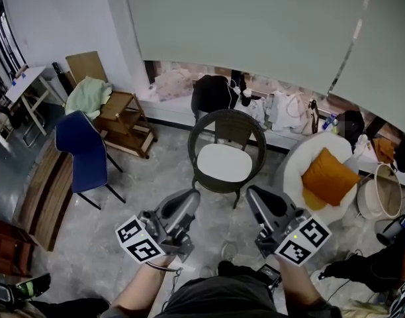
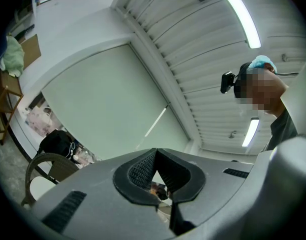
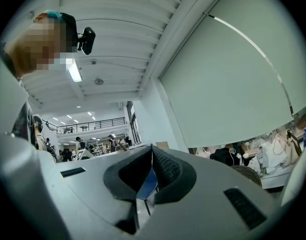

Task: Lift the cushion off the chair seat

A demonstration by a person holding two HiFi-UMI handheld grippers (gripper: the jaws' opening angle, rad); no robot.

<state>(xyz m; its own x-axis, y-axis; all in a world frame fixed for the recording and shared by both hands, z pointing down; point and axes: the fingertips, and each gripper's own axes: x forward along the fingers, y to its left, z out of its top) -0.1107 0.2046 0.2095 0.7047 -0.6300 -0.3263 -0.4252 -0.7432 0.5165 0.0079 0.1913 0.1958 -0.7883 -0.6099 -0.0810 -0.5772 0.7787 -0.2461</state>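
A white round cushion (image 1: 224, 163) lies on the seat of a dark wicker chair (image 1: 204, 126) in the middle of the head view. My left gripper (image 1: 191, 194) and right gripper (image 1: 253, 192) are held side by side just in front of the chair, short of the cushion and apart from it. Both point at the chair. In the left gripper view the jaws of the gripper (image 2: 155, 151) meet with nothing between them, and the chair (image 2: 43, 161) shows at the lower left. The right gripper (image 3: 152, 149) is also shut and empty, with the chair's rim (image 3: 250, 173) at the right.
A blue chair (image 1: 83, 148) and a wooden stool with a green cloth (image 1: 89, 95) stand to the left. A white armchair with an orange pillow (image 1: 328, 175) and a white basket (image 1: 381, 192) are at the right. A black bag (image 1: 212, 91) and white bags (image 1: 285, 110) line the ledge behind.
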